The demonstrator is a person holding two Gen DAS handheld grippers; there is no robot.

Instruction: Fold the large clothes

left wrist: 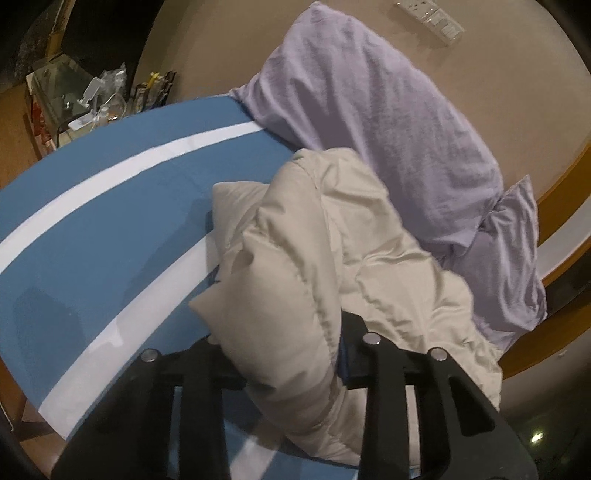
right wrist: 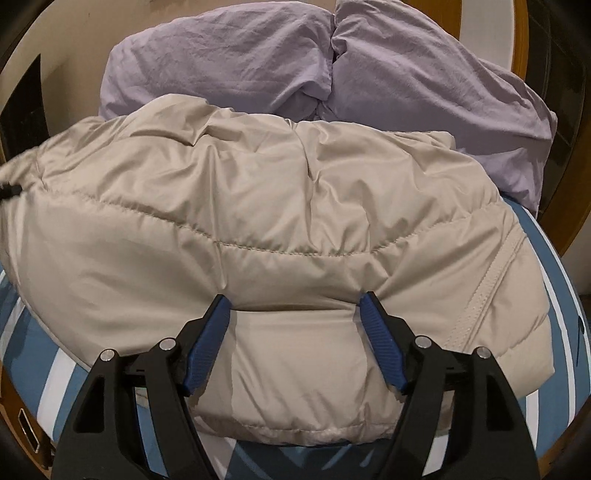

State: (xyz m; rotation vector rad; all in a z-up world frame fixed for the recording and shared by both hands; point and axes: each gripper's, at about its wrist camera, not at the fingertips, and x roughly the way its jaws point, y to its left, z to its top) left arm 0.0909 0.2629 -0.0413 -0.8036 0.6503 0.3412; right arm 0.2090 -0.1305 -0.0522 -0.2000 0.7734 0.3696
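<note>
Blue-and-white striped bedding (left wrist: 110, 206) covers the bed, with two lilac pillows (left wrist: 388, 110) against a beige wall (left wrist: 207, 40) and a cluttered glass-topped table (left wrist: 70, 96) beyond. On it lies a beige puffer jacket (right wrist: 258, 206). The left gripper (left wrist: 291, 354) pinches a jacket fold; the right gripper (right wrist: 295, 299) stands wide, its fingertips (right wrist: 369, 301) pressing into the padding.

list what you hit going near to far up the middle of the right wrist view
right gripper, jaws apart with padded fabric bulging between them → beige puffer jacket lying on the blue and white striped bedsheet → lilac pillows → beige wall
</note>
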